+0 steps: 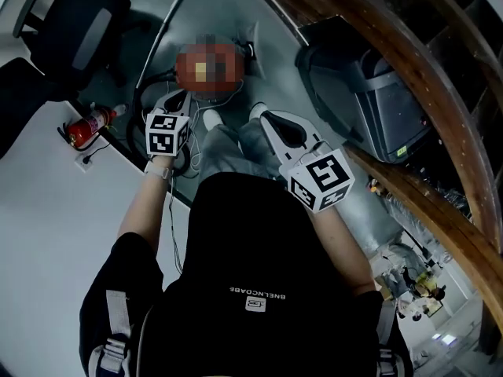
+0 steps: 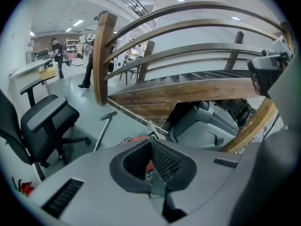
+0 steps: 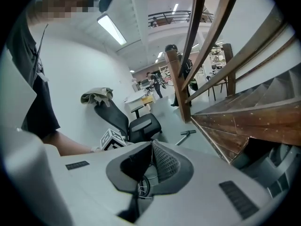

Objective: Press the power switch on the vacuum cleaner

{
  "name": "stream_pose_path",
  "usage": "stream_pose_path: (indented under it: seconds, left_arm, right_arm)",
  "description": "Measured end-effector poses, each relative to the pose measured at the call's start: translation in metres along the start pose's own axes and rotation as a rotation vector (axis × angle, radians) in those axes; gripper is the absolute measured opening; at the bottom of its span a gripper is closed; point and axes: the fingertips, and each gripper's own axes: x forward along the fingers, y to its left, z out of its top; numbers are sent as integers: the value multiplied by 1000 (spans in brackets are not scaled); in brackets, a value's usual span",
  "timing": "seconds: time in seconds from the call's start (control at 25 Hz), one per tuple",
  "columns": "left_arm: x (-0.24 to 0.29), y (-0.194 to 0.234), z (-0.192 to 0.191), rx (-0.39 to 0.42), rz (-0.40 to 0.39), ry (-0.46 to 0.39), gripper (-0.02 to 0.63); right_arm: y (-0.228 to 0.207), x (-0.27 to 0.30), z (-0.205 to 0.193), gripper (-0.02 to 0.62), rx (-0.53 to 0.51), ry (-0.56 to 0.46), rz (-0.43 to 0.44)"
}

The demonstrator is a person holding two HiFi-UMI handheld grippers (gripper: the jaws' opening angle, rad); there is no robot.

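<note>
Red vac (image 2: 135, 139), on grey floor (image 2: 80, 119), mostly behind L gripper (image 2: 151, 161)

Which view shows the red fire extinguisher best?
The head view: the fire extinguisher shows whole and sharp. The left gripper view shows only a red scrap at its edge; the right gripper view, none.

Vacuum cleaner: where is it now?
Head view, top centre: the red round vacuum cleaner sits on the grey floor just ahead of the left tongs, with the wooden staircase to its right.
</note>
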Motion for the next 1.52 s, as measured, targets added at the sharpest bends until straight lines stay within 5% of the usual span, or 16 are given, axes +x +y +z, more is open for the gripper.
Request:
stream_pose_path:
  seconds: [0.8, 1.52]
  left_arm:
    - [183, 108, -110, -103, 63, 202, 15]
    - [264, 138, -167, -96, 107, 329, 15]
  right_arm:
    - [-34, 81, -51, 29, 105, 100, -27]
    - [-44, 92, -91, 29, 187, 156, -51]
